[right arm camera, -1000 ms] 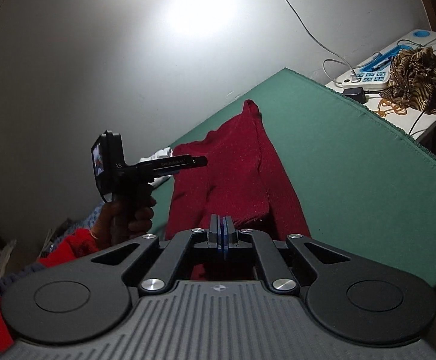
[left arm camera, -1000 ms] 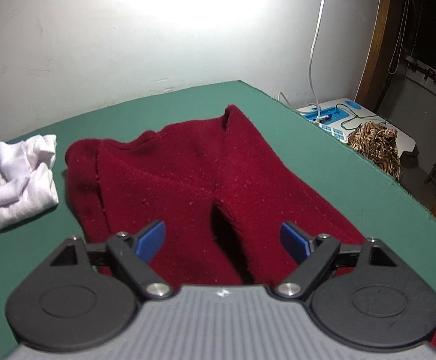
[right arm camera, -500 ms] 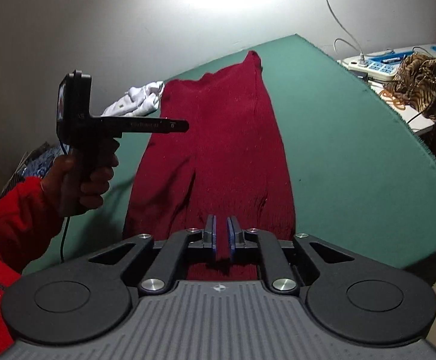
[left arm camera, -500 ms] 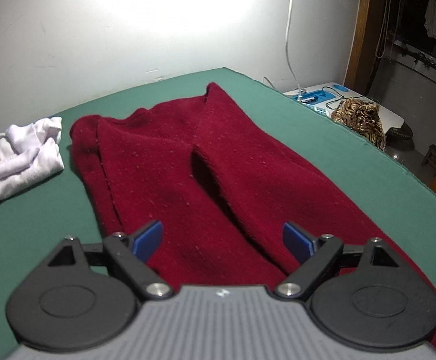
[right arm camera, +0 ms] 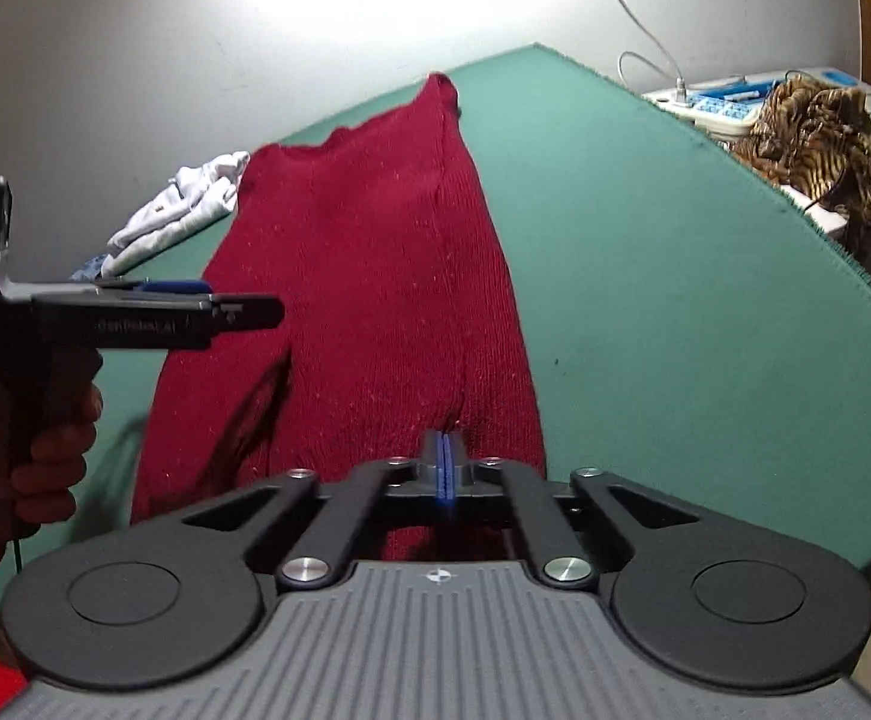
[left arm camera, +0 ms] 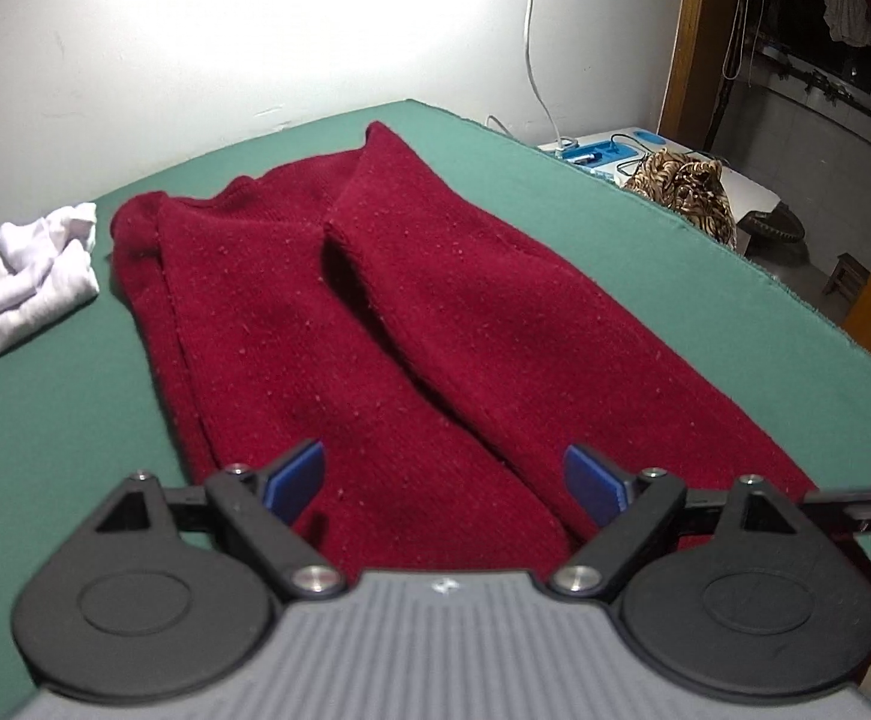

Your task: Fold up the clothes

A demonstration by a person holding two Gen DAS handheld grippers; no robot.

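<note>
A dark red knitted sweater point(left arm camera: 375, 324) lies lengthwise on the green table point(left arm camera: 645, 252), its two sides folded inward with a dark gap down the middle. My left gripper point(left arm camera: 442, 480) is open and empty, hovering above the near end of the sweater. My right gripper point(right arm camera: 444, 471) is shut on the near hem of the sweater point(right arm camera: 375, 252). The left gripper also shows in the right wrist view point(right arm camera: 219, 315), held above the sweater's left side by a hand.
A folded white garment point(left arm camera: 21, 282) lies on the table's far left. Past the right edge of the table point(right arm camera: 705, 276), a white power strip point(right arm camera: 717, 102) and a tiger-striped cloth point(right arm camera: 819, 132) sit on a lower stand. A white wall is behind.
Both grippers have pulled back toward the near end of the table. The sweater now lies stretched out flatter and longer. The right gripper opened slightly half a second ago and is shut again.
</note>
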